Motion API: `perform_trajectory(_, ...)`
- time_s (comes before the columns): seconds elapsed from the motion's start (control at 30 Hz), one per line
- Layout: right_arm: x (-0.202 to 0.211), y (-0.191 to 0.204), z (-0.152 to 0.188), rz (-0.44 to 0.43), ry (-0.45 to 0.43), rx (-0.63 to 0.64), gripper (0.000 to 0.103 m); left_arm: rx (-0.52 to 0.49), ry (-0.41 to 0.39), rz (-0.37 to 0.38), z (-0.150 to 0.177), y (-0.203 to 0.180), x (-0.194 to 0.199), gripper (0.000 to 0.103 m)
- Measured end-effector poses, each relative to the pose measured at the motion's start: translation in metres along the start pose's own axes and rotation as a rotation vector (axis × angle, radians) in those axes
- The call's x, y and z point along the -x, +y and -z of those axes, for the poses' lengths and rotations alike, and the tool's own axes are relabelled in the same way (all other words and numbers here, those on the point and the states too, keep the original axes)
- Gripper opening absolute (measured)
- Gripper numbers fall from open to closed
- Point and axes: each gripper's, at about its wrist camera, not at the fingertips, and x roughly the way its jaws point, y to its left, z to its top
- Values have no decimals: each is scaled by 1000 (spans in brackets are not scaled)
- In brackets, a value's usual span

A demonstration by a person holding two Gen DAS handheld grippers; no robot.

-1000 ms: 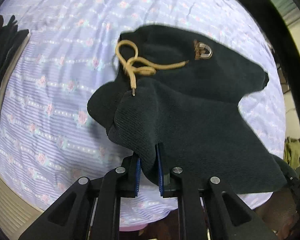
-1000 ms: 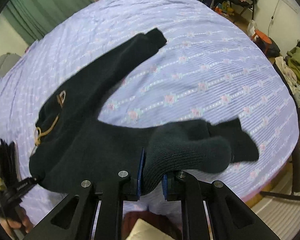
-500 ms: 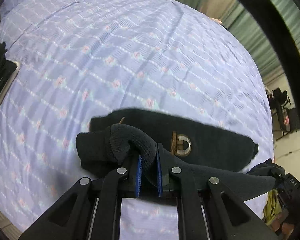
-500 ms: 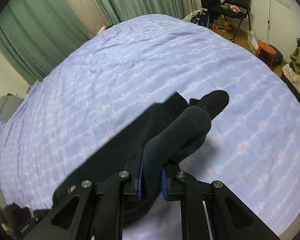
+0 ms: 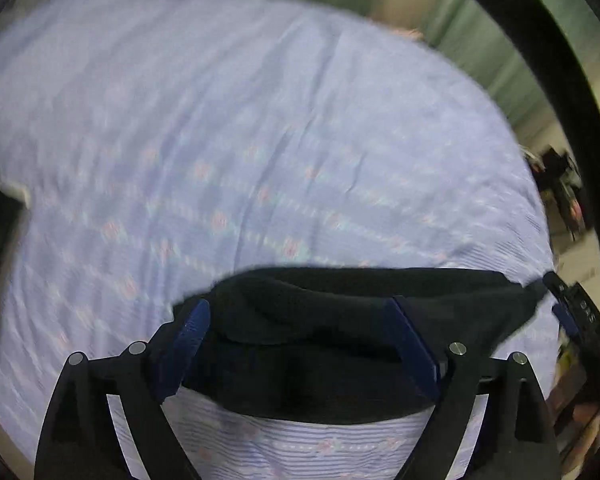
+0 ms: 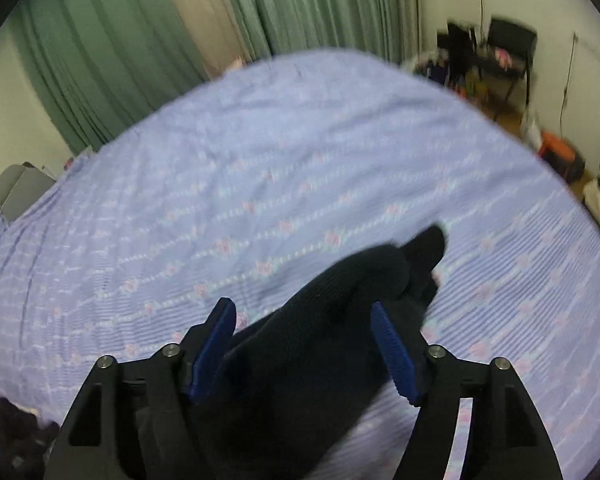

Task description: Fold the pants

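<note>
One pair of black pants (image 5: 340, 332) lies bunched on the bed (image 5: 260, 140), close to its near edge, as a long dark band. Both grippers have their jaws spread wide, gripping nothing: the left gripper (image 5: 300, 344) straddles one end of the cloth and the right gripper (image 6: 304, 344) straddles the other. Green curtains (image 6: 112, 52) hang beyond the bed's far edge.
</note>
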Motion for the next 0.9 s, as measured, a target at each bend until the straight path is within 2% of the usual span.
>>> perform_trajectory(0.1,37,-4,11,-26,-56,51,75,-208,-61,62,0,-15,20,92)
perform_trajectory(0.17,50,-10,19,-30,-60,93,75,-390,-51,131,-2,-34,14,92)
perform_trajectory(0.23,56,-17,29,-11,-43,132,75,-508,-47,166,-6,-46,6,92)
perform_trajectory(0.3,56,-25,39,11,-13,157,75,-635,-1,221,-7,-66,-13,92)
perform_trajectory(0.37,50,-36,55,29,47,161,75,-721,103,297,-8,-75,-46,92)
perform_trajectory(0.43,47,-43,66,40,86,145,75,-748,203,324,-9,-86,-73,89)
perform_trajectory(0.47,46,-46,69,42,99,136,75,-764,258,310,-8,-92,-89,89)
perform_trajectory(0.5,45,-49,75,41,111,127,75,-773,279,300,-8,-94,-96,87)
perform_trajectory(0.57,43,-51,83,47,132,121,75,-808,336,265,0,-99,-118,78)
perform_trajectory(0.6,41,-50,87,46,140,122,75,-809,347,254,4,-99,-122,59)
perform_trajectory(0.63,39,-51,89,48,146,122,75,-803,362,236,6,-98,-127,32)
perform_trajectory(0.67,38,-51,91,49,154,123,75,-794,363,230,6,-96,-127,20)
perform_trajectory(0.7,37,-49,93,36,162,126,75,-782,357,246,5,-94,-124,15)
perform_trajectory(0.73,38,-47,94,30,160,130,75,-767,336,275,0,-92,-116,14)
perform_trajectory(0.8,39,-46,95,25,152,140,75,-764,272,286,-11,-84,-99,14)
perform_trajectory(0.9,39,-37,92,10,131,150,75,-762,216,253,-32,-79,-97,14)
